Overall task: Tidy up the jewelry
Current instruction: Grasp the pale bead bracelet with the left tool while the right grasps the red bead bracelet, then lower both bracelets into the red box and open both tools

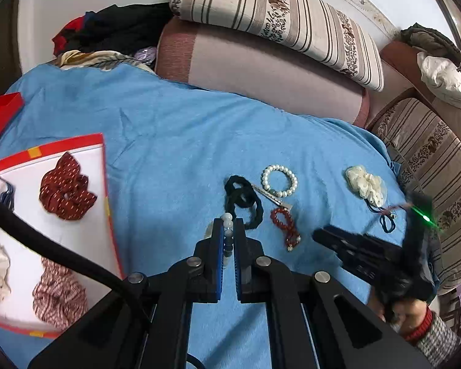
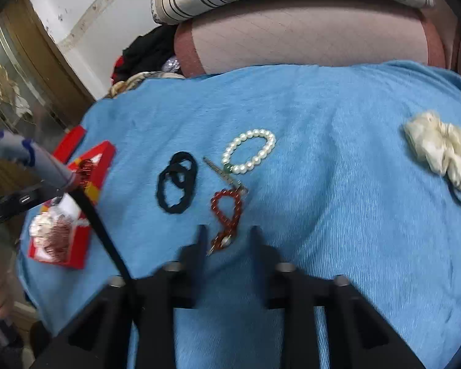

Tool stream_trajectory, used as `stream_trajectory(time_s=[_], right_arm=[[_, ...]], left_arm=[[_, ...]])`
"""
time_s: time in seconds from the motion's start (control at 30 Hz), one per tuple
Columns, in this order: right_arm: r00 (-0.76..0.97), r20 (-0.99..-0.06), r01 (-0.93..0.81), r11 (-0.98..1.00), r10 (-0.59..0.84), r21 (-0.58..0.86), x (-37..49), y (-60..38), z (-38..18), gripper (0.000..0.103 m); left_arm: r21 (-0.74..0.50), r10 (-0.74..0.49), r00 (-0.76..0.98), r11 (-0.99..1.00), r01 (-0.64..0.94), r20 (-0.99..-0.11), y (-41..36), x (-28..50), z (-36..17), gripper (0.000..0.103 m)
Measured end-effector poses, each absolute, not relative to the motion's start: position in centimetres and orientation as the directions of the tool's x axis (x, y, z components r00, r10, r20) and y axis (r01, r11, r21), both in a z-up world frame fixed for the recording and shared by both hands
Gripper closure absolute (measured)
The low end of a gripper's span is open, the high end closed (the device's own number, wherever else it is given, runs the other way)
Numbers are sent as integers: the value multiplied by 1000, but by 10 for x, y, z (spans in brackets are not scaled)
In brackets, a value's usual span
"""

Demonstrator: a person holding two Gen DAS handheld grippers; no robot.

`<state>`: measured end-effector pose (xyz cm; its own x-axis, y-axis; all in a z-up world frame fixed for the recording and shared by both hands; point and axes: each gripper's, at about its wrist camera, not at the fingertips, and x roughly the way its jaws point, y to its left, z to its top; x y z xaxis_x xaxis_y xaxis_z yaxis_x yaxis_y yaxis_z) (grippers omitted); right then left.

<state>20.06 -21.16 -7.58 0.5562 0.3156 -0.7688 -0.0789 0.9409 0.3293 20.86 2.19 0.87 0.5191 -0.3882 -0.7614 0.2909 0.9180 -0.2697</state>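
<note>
Pale beads (image 1: 228, 226) are sitting clamped in your left gripper (image 1: 228, 230) — next you're carrying them left to the tray (image 1: 104, 184). Your right gripper (image 2: 227, 236), fingers apart, is closing in on the red bracelet (image 2: 227, 212) — lower squarely.

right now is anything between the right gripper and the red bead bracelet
Nothing visible. The right gripper is open and the red bead bracelet lies on the blue towel just ahead, its near end already between the fingers. The metal clip lies beyond it.
</note>
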Motion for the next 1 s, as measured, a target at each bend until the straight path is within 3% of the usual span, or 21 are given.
stream_trajectory(time_s=[0.3, 0.33, 0.4, 0.47, 1.0], right_arm=[[511, -822, -115, 968, 250, 223, 241, -182, -104, 67], [513, -824, -116, 971, 238, 209, 242, -181, -105, 70], [509, -822, -123, 967, 256, 225, 240, -183, -104, 89], [506, -815, -113, 958, 283, 263, 236, -188, -100, 96], [589, -721, -147, 926, 365, 349, 167, -200, -31, 96]], left_arm=[[-251, -373, 523, 923, 290, -767, 29, 197, -1, 98], [-250, -372, 524, 924, 290, -767, 30, 195, -1, 98], [-250, -371, 527, 925, 287, -764, 33, 193, -1, 98], [-252, -368, 531, 926, 279, -763, 37, 190, 0, 98], [-233, -307, 605, 952, 200, -734, 88, 148, 33, 98]])
